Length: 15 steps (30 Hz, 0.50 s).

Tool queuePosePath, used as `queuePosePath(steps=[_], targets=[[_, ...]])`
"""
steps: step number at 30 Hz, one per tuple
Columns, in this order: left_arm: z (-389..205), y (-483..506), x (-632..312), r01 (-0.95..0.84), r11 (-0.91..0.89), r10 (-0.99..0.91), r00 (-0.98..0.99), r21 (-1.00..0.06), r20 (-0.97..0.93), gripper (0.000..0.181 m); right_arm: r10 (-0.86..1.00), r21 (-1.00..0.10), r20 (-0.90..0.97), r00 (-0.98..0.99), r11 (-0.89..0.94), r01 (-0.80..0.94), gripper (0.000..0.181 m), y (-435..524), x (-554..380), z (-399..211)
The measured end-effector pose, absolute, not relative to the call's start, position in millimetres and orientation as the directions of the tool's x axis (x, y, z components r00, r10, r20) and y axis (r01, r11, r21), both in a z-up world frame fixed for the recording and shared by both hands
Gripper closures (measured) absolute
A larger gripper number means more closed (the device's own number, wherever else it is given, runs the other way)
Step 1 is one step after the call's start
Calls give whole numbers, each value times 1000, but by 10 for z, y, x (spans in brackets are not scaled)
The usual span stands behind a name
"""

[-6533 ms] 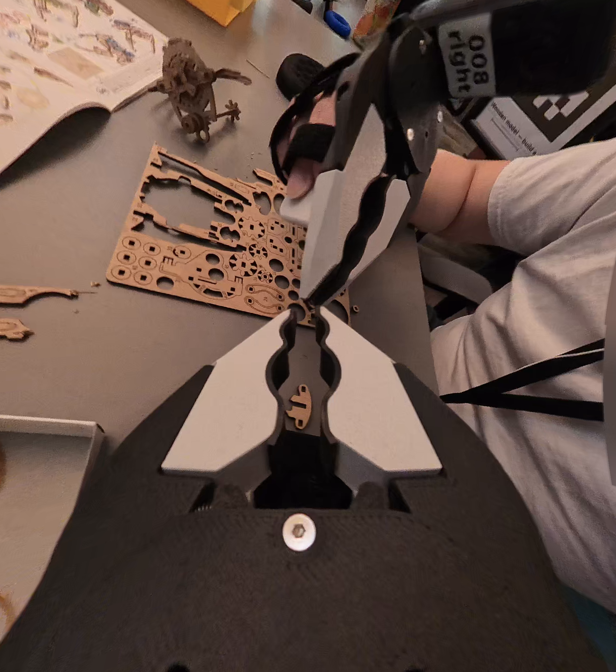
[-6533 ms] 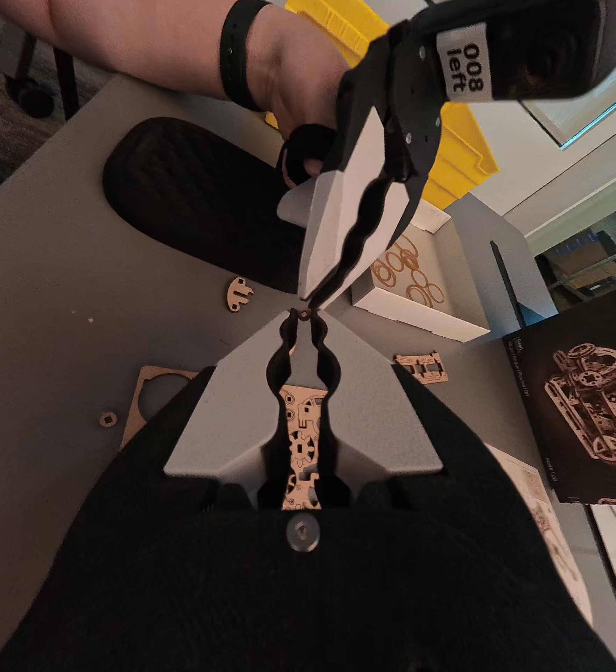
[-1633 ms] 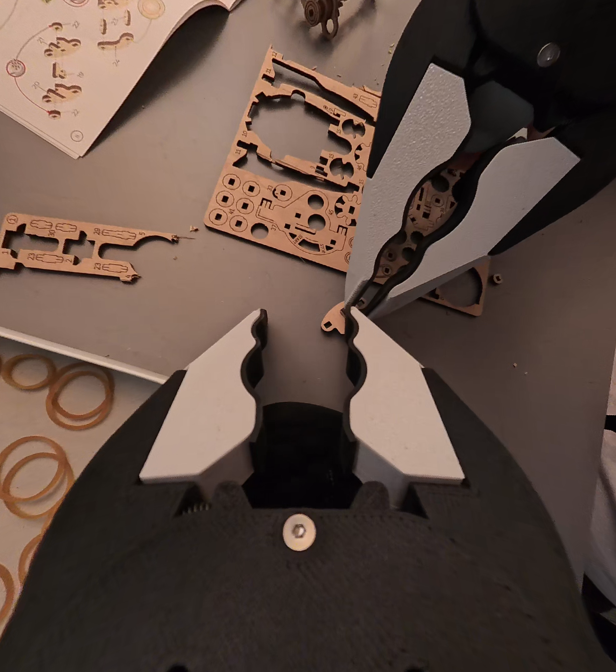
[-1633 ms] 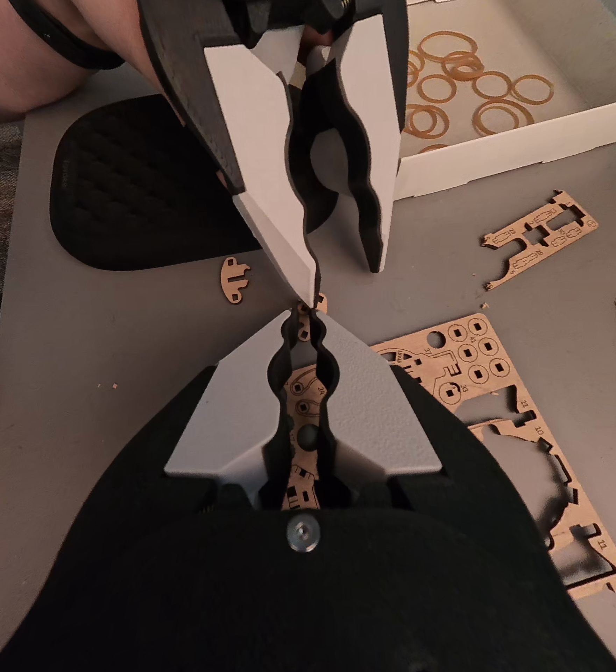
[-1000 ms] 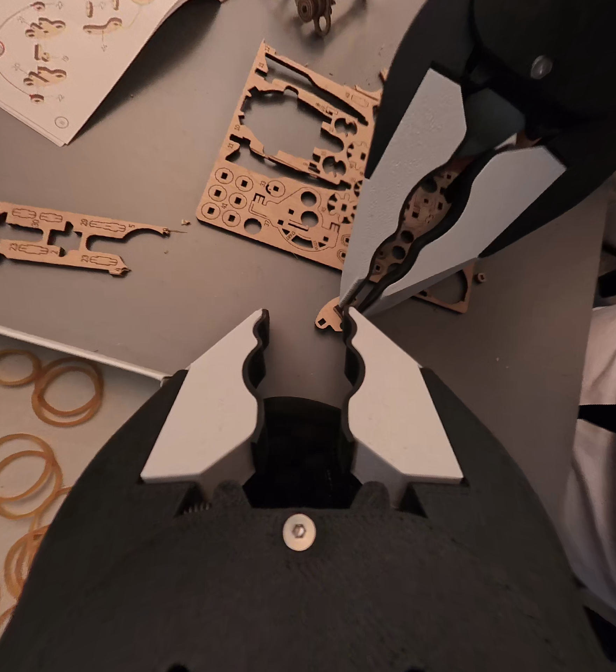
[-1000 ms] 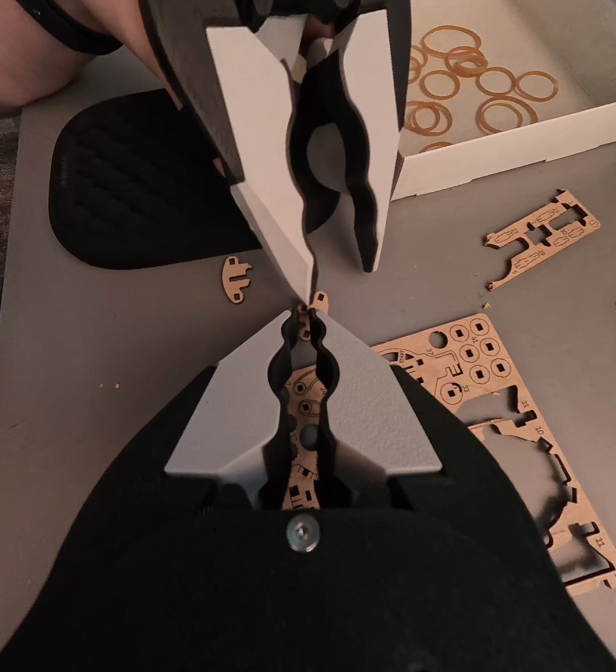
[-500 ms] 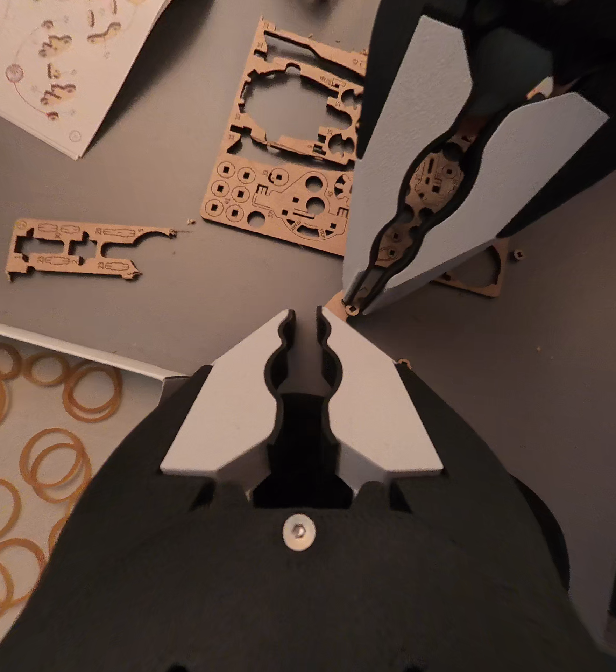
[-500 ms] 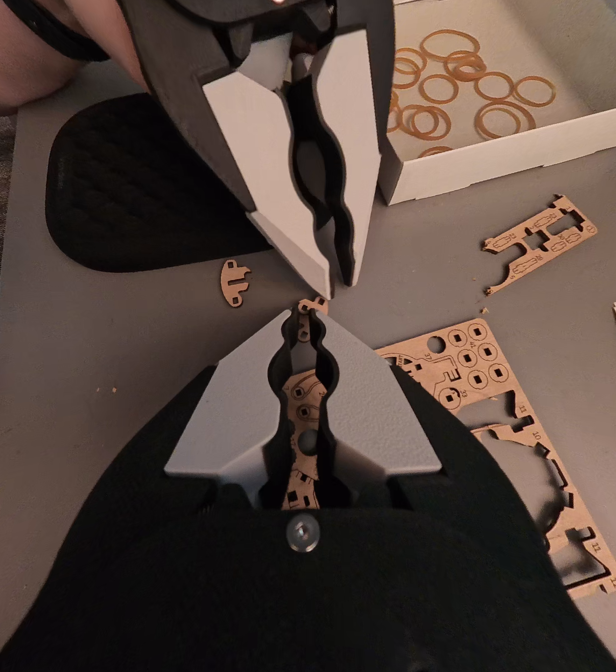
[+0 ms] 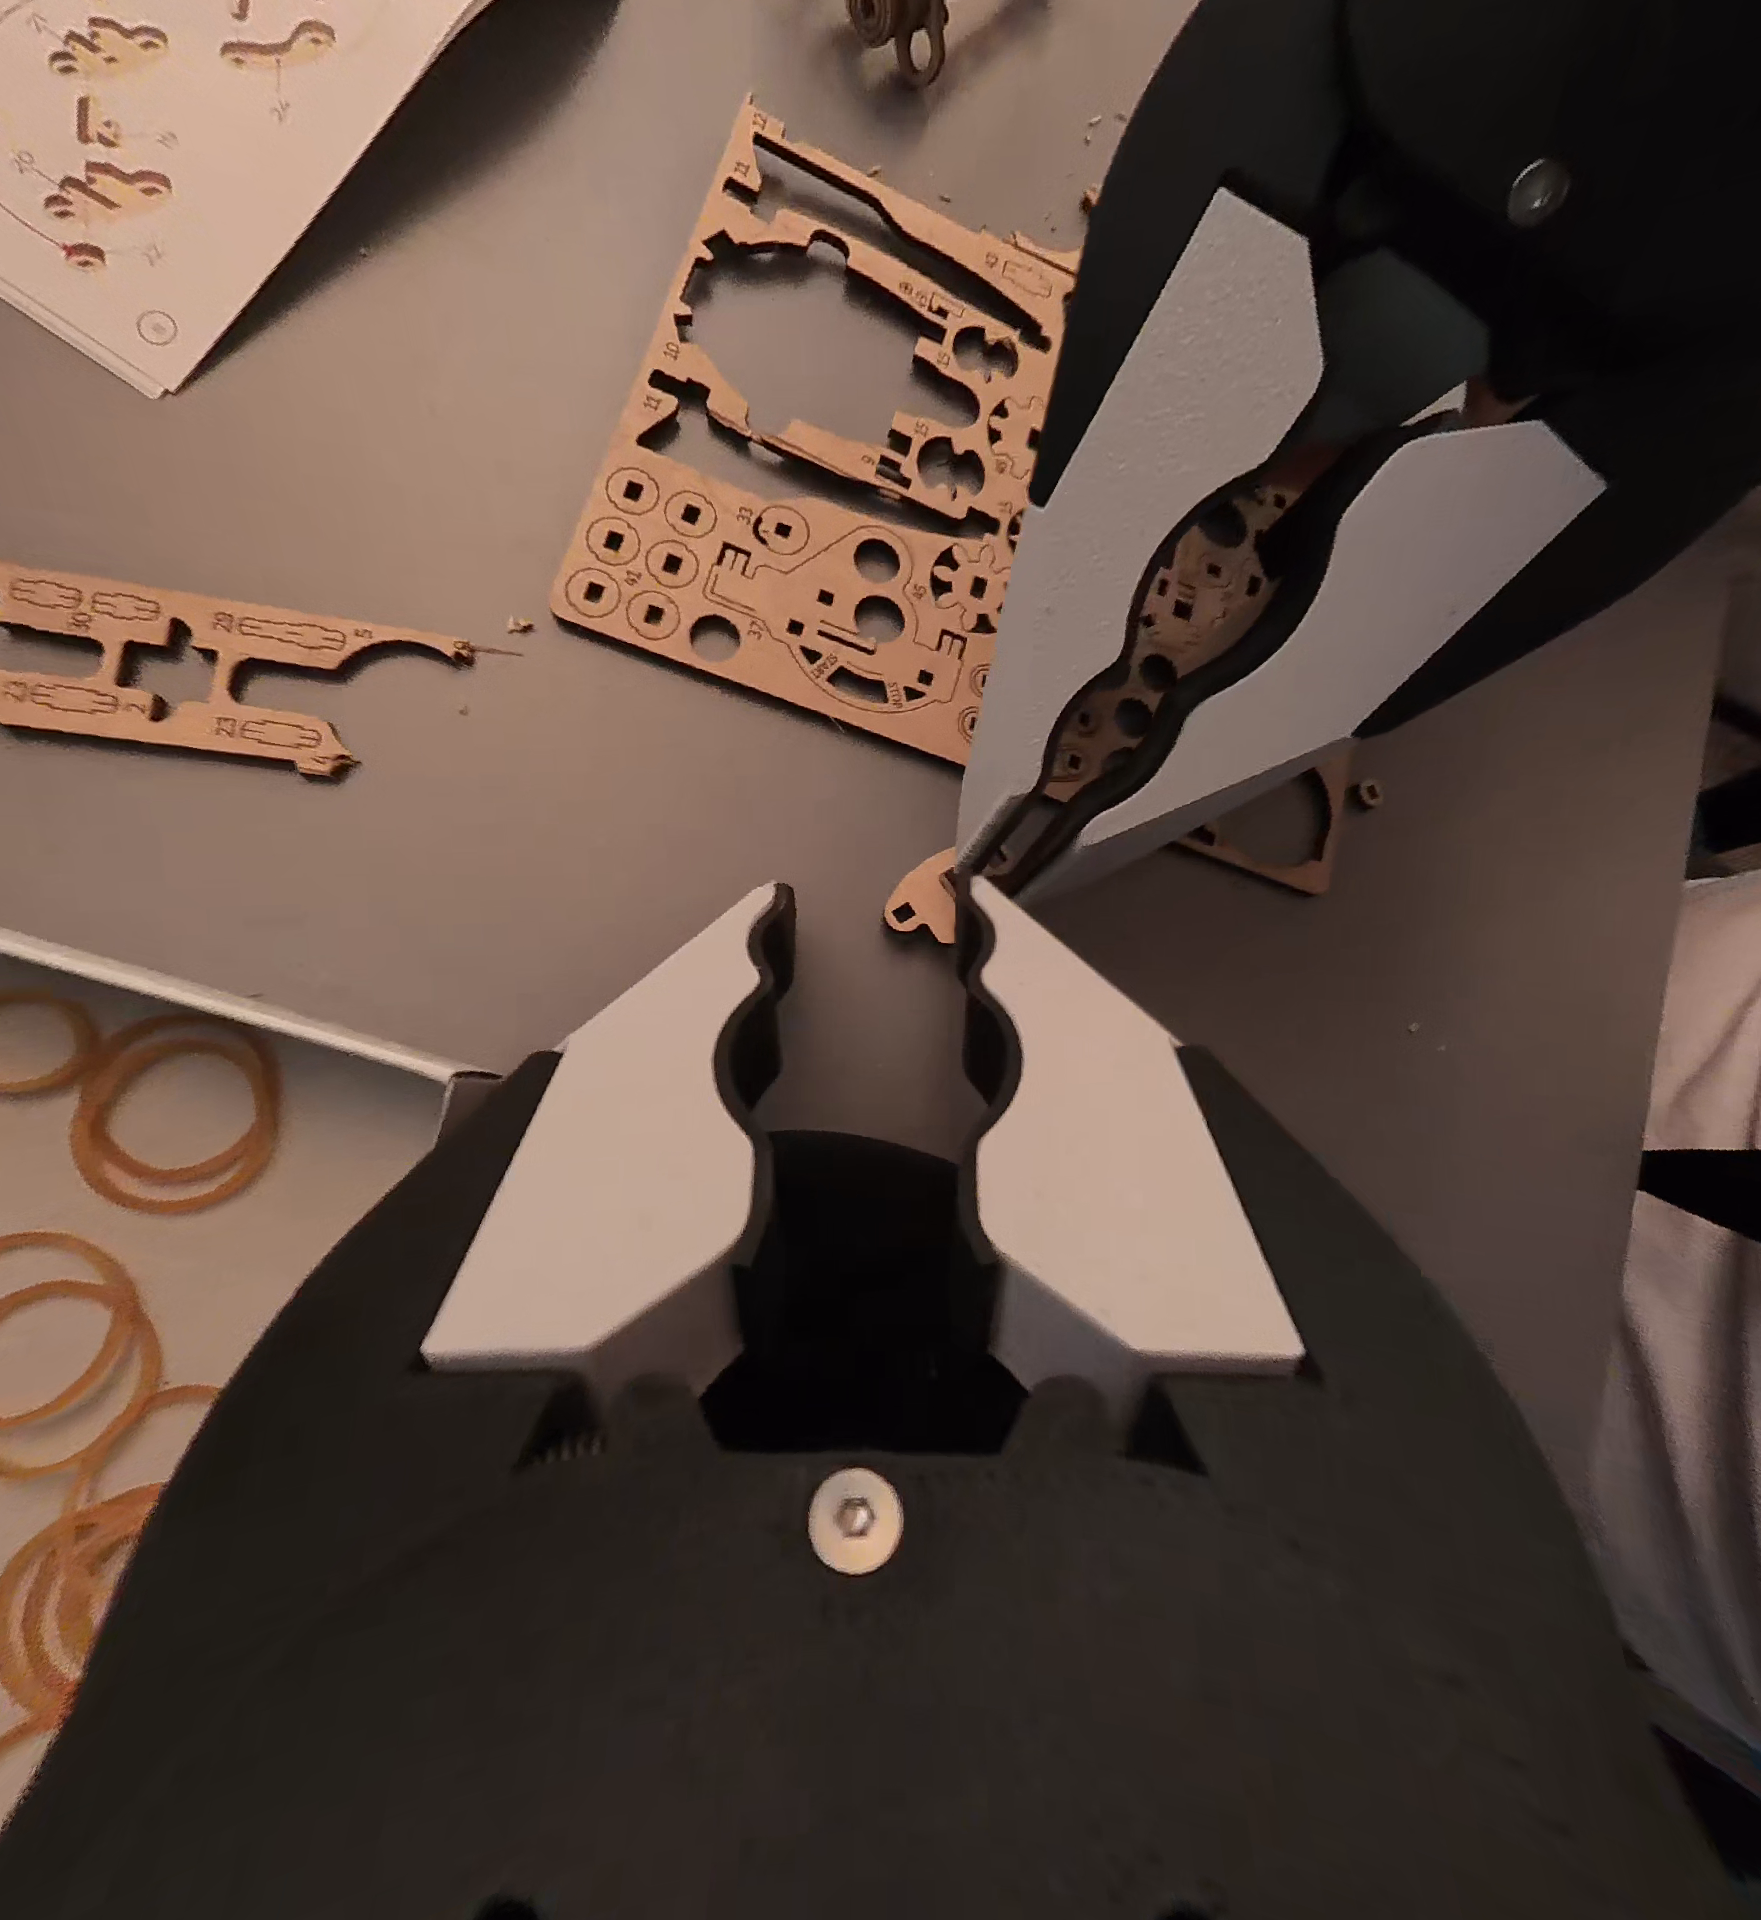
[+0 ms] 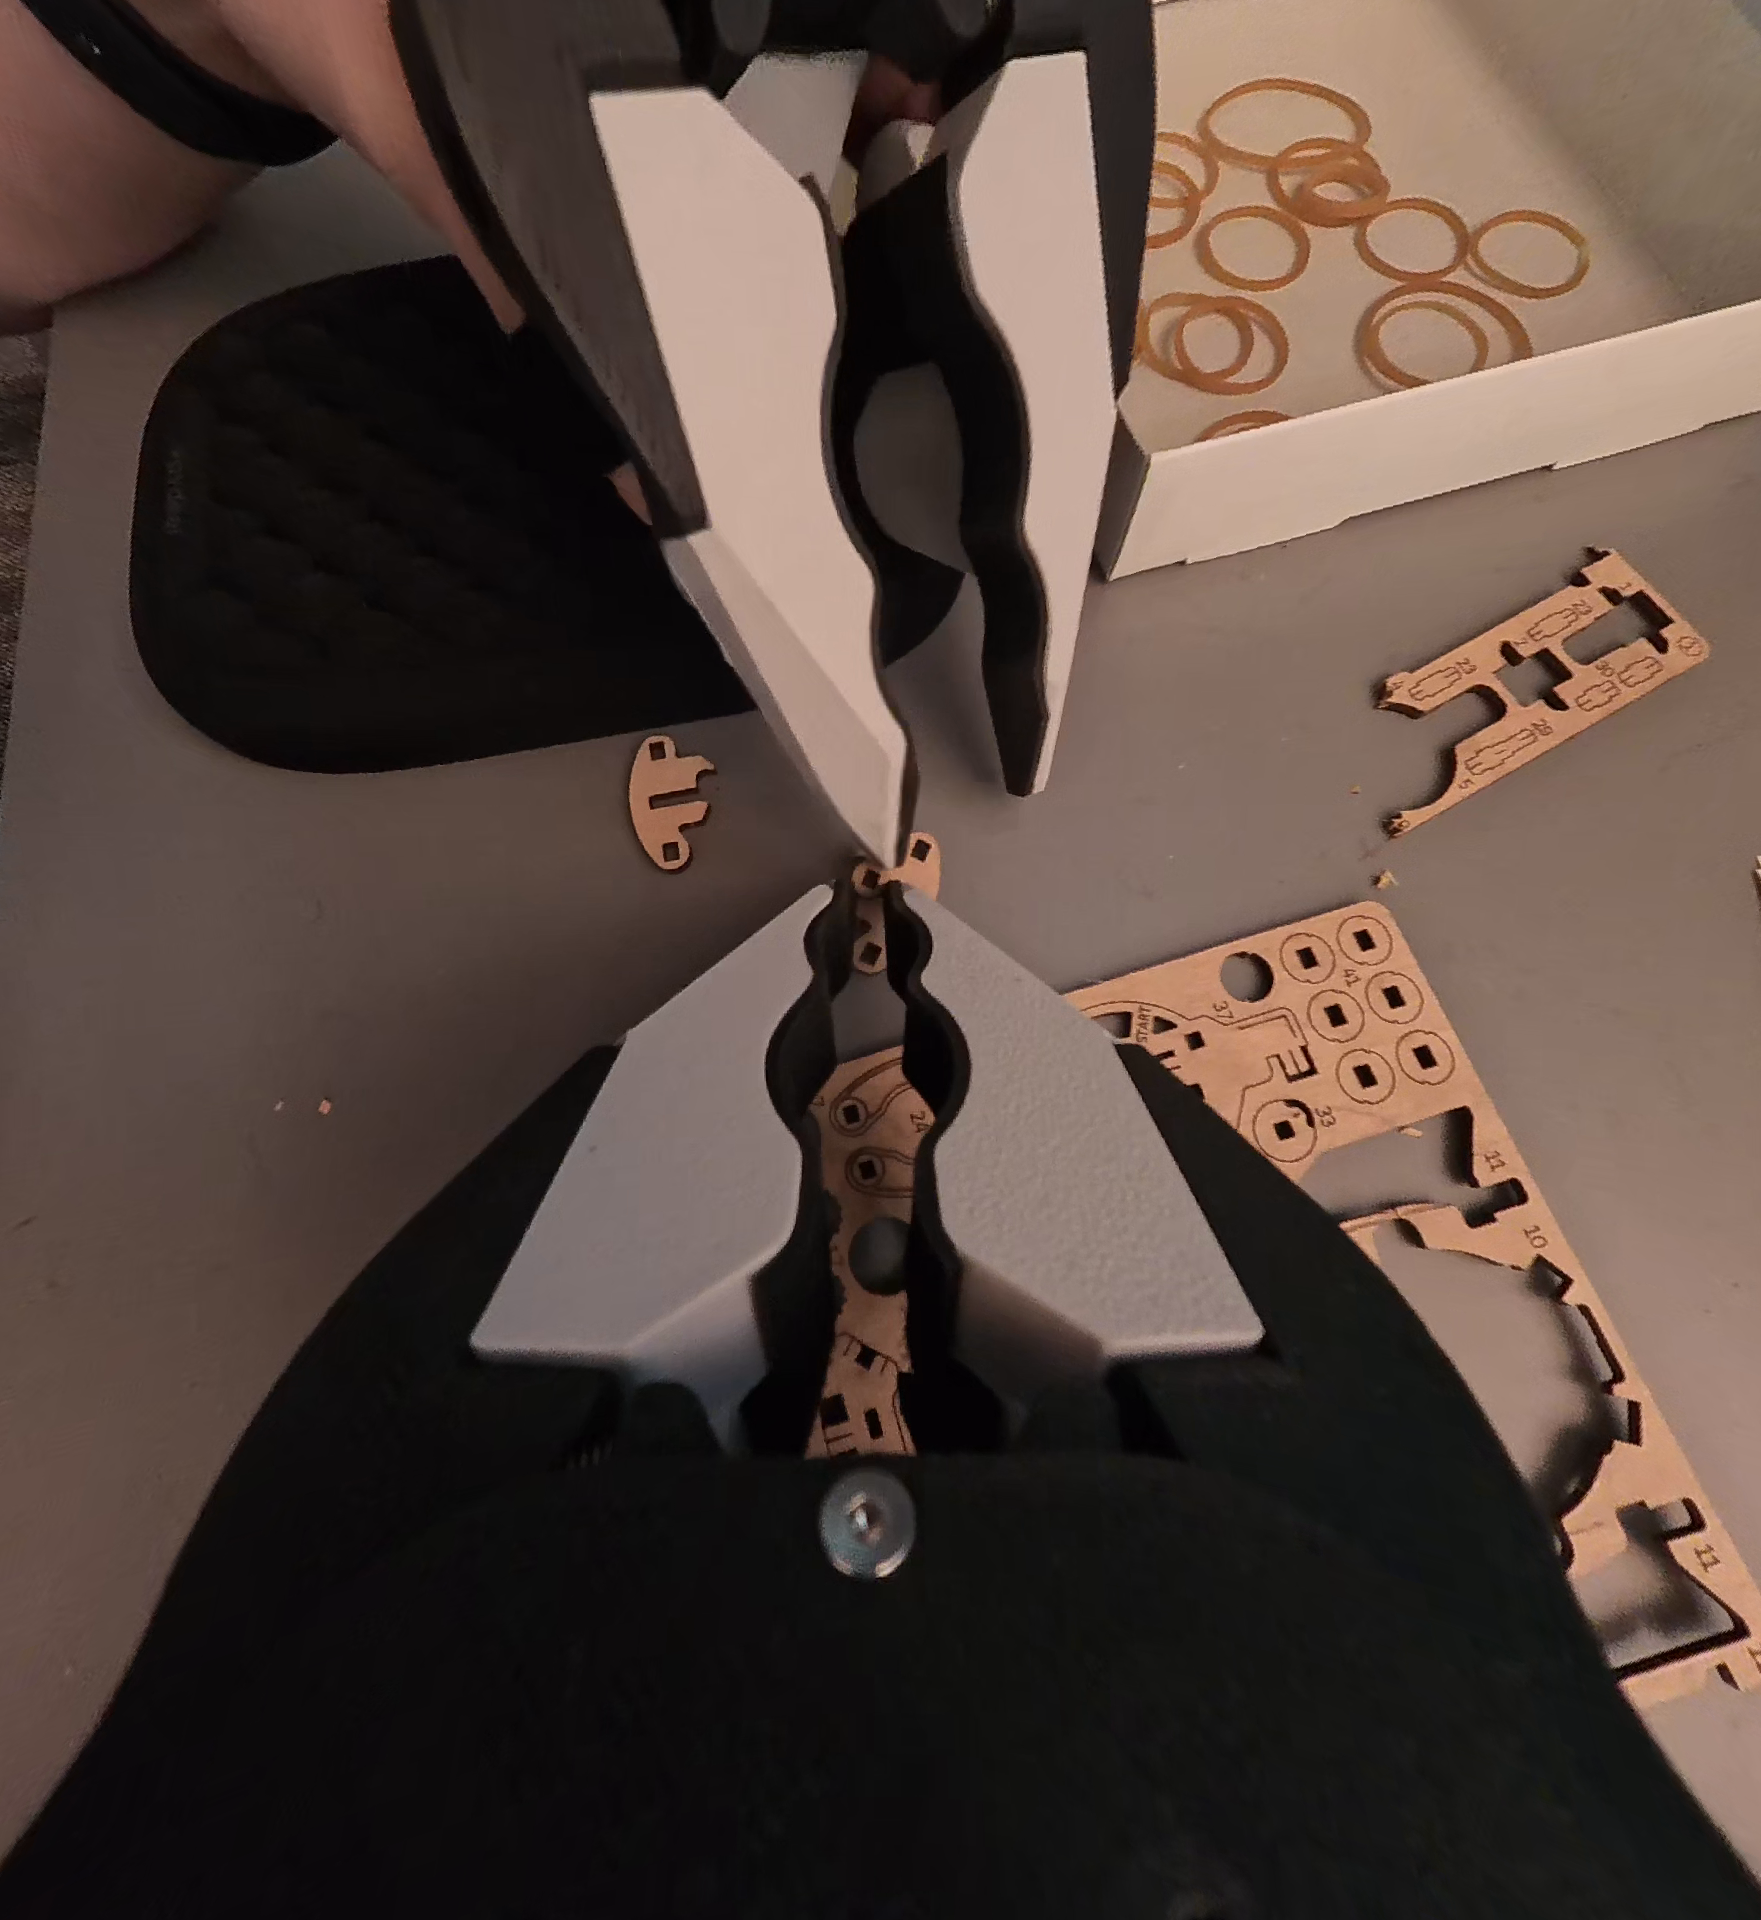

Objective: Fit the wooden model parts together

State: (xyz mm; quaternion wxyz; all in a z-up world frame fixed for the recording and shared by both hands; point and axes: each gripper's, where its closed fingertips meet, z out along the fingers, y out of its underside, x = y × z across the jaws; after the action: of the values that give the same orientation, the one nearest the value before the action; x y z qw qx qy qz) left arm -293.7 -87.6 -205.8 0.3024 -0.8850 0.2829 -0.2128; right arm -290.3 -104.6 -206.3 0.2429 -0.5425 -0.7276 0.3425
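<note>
A small flat wooden part (image 10: 895,871) is pinched in the tips of my right gripper (image 10: 860,896), which is shut on it just above the grey table. In the left wrist view the same part (image 9: 920,906) sticks out of the right gripper (image 9: 988,857). My left gripper (image 9: 876,902) is open and empty, and its right fingertip (image 9: 971,902) touches the part's edge. In the right wrist view the left gripper (image 10: 959,805) comes down from above, tip to tip with the right one. A second small wooden part (image 10: 668,800) lies on the table to the left.
A punched wooden sheet (image 9: 751,582) and a narrow offcut (image 9: 128,665) lie on the table. A white box (image 10: 1478,416) of rubber bands stands nearby, and a black pad (image 10: 388,540) lies behind the left gripper. An instruction booklet (image 9: 128,135) is at top left.
My left gripper, almost shut half a second ago, has opened wide again beside the part. My right gripper has kept its hold on the small part and hardly moved.
</note>
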Motion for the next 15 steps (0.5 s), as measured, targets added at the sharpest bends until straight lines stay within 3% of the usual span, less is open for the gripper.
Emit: queuePosePath(steps=[15], targets=[[-2063, -874, -2937, -383, -648, -627, 759, -658, 175, 150, 956, -759, -13, -293, 182, 625, 177, -1041, -2901, -2065]])
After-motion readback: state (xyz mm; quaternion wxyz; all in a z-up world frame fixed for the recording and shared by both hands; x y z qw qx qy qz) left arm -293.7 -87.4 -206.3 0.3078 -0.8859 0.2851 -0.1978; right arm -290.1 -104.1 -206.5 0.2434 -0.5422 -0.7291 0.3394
